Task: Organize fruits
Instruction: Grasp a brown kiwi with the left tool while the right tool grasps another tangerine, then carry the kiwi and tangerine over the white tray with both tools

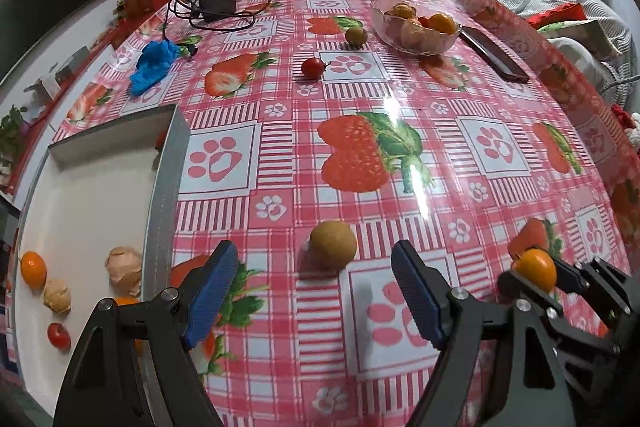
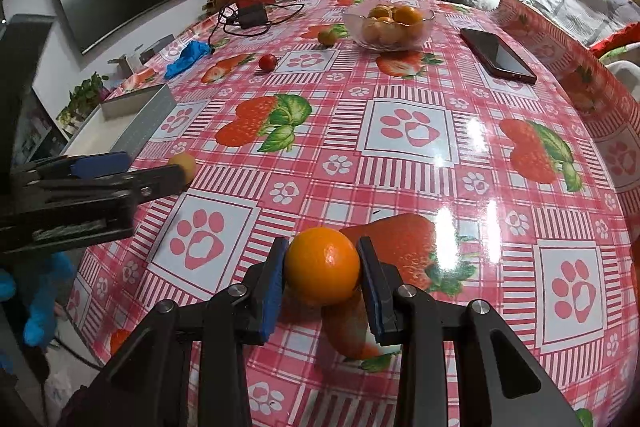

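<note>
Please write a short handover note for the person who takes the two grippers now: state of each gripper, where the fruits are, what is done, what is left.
Right gripper: shut on a small orange, low over the table.
Left gripper: open, empty, with a round brown fruit on the tablecloth just ahead of its fingers.
Done: the white tray at the left already holds several small fruits. The glass bowl at the far side holds oranges.
Left: the held orange, the brown fruit, a small red fruit and a greenish fruit beside the bowl are still loose.
</note>
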